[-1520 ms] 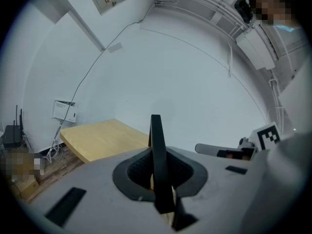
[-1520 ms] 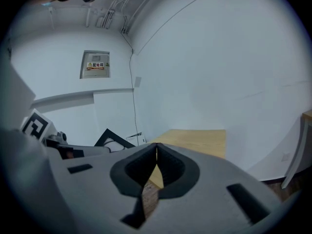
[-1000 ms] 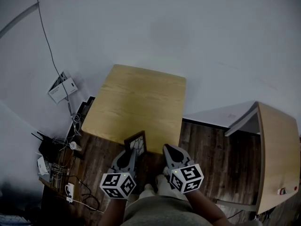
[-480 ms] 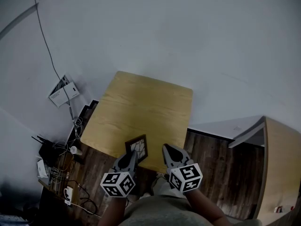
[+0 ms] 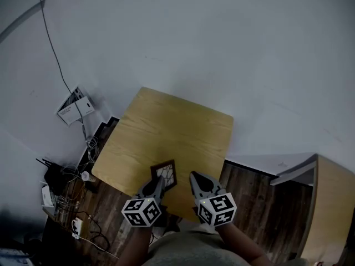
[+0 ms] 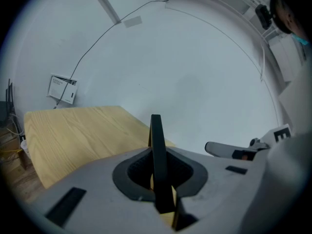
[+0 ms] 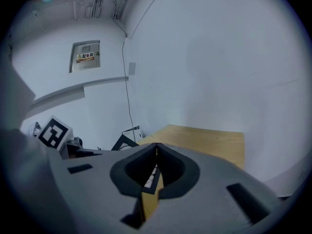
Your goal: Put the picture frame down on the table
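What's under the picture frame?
The wooden table lies beneath the picture frame, which the left gripper holds. The frame covers the wood right below it, so contact cannot be told.

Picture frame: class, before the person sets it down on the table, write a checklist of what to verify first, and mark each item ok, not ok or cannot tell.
1. Grip: the left gripper is shut on the edge of the picture frame, which is held upright. Ok.
2. Position: in the head view the frame shows over the near edge of the table. Ok.
3. Landing spot: the tabletop in view is bare wood. Ok.
4. Height of the frame above the tabletop: cannot tell.
5. Right gripper: shut, holding nothing, beside the frame and apart from it. Ok.
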